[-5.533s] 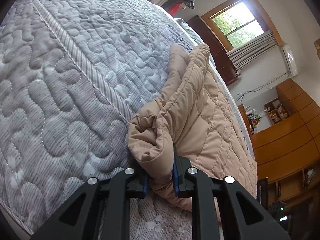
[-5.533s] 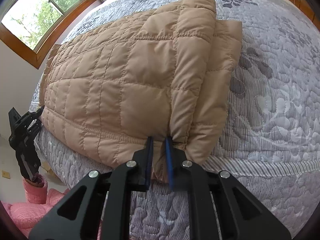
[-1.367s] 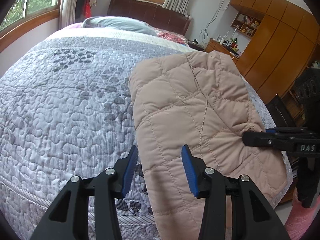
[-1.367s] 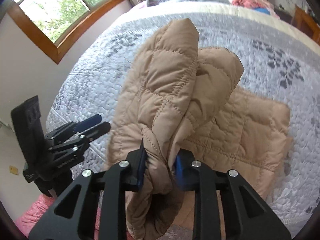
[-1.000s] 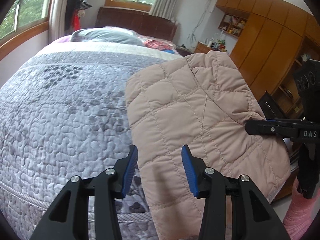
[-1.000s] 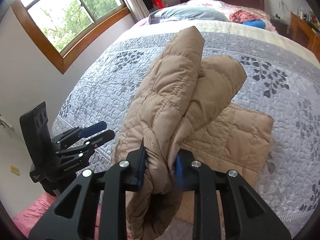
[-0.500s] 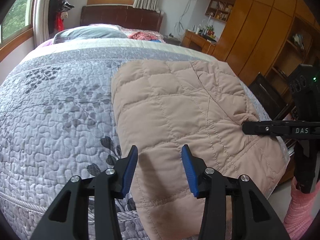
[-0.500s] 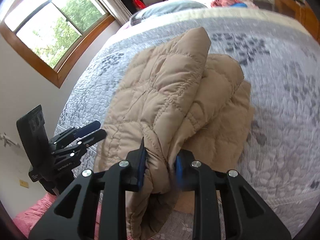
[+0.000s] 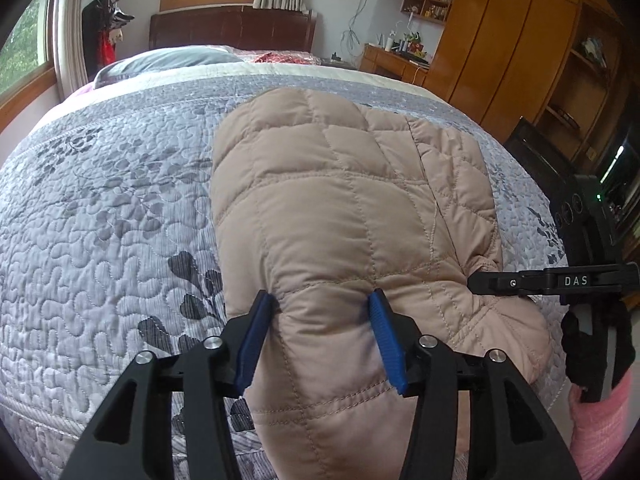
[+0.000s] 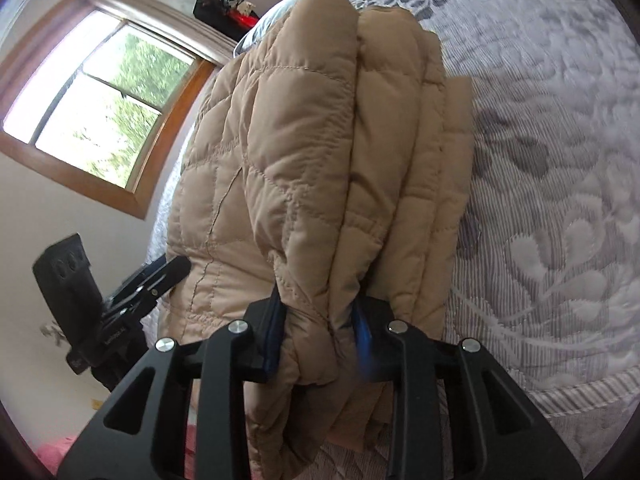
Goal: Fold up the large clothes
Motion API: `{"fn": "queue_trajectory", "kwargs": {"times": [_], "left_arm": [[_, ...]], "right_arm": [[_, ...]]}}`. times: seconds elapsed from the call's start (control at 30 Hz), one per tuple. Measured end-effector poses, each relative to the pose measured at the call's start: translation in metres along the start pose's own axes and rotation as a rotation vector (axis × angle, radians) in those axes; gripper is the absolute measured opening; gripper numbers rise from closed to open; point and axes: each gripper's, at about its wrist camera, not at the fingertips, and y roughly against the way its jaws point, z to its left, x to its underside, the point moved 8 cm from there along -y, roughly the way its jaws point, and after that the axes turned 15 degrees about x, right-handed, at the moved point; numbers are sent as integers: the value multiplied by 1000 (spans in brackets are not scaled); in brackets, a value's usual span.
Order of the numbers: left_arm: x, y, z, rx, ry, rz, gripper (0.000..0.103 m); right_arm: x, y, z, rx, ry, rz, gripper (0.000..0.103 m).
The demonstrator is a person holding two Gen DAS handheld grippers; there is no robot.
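Observation:
A tan quilted jacket [image 9: 340, 208] lies folded on the grey quilted bed [image 9: 100, 240], near its front edge. My left gripper [image 9: 320, 336] sits low over the jacket's near end. Its jaws are opening, and a bulge of fabric lies between the blue pads without being pinched. My right gripper [image 10: 318, 336] is shut on the thick folded edge of the jacket [image 10: 300, 140]. Its jaws are starting to open, with fabric still filling the gap. That gripper's tips [image 9: 476, 280] meet the jacket's right side in the left wrist view. The left gripper [image 10: 176, 270] shows at the jacket's far side in the right wrist view.
A dark headboard [image 9: 232, 32] and a grey pillow [image 9: 168, 60] are at the bed's far end. Wooden wardrobes [image 9: 500, 40] stand to the right. A window [image 10: 100, 100] is in the wall beside the bed. A pink sleeve [image 9: 600, 432] holds the right gripper.
The right gripper came down and rolled, laying the lifted fold onto the layer below. The left gripper sank onto the jacket's near end and its jaws widened.

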Motion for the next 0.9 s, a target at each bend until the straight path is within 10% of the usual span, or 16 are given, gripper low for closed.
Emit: {"fn": "queue_trajectory", "kwargs": {"times": [0.43,0.9], "left_arm": [[-3,50,1,-7,37,-65,52],[23,61,-24,-30,-6,-44,52]], "right_arm": [[13,67,51,344,193,-198,44],[50,63,92,378,376,-155,32]]}}
